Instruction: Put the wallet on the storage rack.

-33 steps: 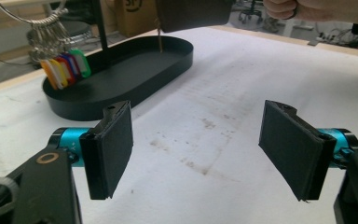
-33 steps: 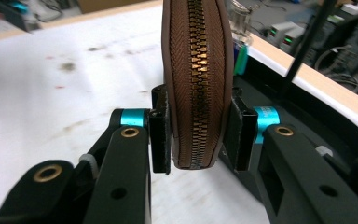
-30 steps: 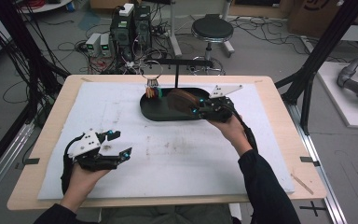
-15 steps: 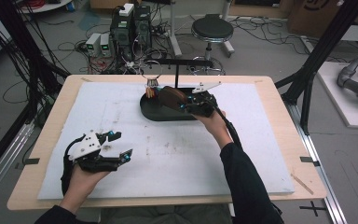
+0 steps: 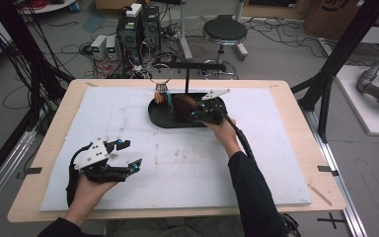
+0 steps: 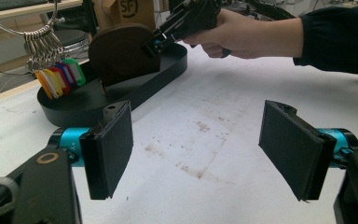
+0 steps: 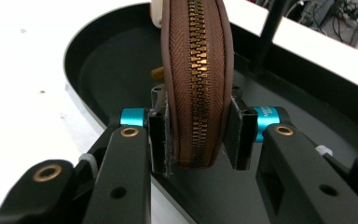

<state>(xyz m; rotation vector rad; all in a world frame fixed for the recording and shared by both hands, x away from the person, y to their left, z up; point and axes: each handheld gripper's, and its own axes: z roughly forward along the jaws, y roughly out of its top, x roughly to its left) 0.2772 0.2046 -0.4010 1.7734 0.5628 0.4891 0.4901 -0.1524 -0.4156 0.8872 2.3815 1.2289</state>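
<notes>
the right gripper (image 5: 193, 112) has its jaws pressed against the two flat sides of a round brown zip pouch (image 5: 183, 104), holding it on edge over the black oval tray (image 5: 164, 120) at the far middle of the white mat (image 5: 276, 148). from above the pouch is just a dark brown lump at the tip of the tool. the right gripper view tells more: the brass zip runs straight up the pouch's (image 7: 196, 79) narrow edge, the pads sit tight on either side low down, and the tray's dark floor (image 7: 107, 60) lies beneath and behind it. whether the pouch's bottom touches the tray i cannot tell.

the left gripper (image 5: 126, 156) rests low on the near left of the mat, its jaws spread wide with nothing between them. the left gripper view looks between its two black pads (image 6: 108, 149) across the stained mat and catches the pouch (image 6: 119, 53) side on, a full brown disc standing in the tray (image 6: 135, 88), with the right gripper (image 6: 154, 44) biting its right edge. a big wire ring with coloured key tags (image 6: 58, 77) hangs just left of the pouch; from above those tags (image 5: 161, 96) sit at the tray's far left end, below a black stand (image 5: 187, 66).
</notes>
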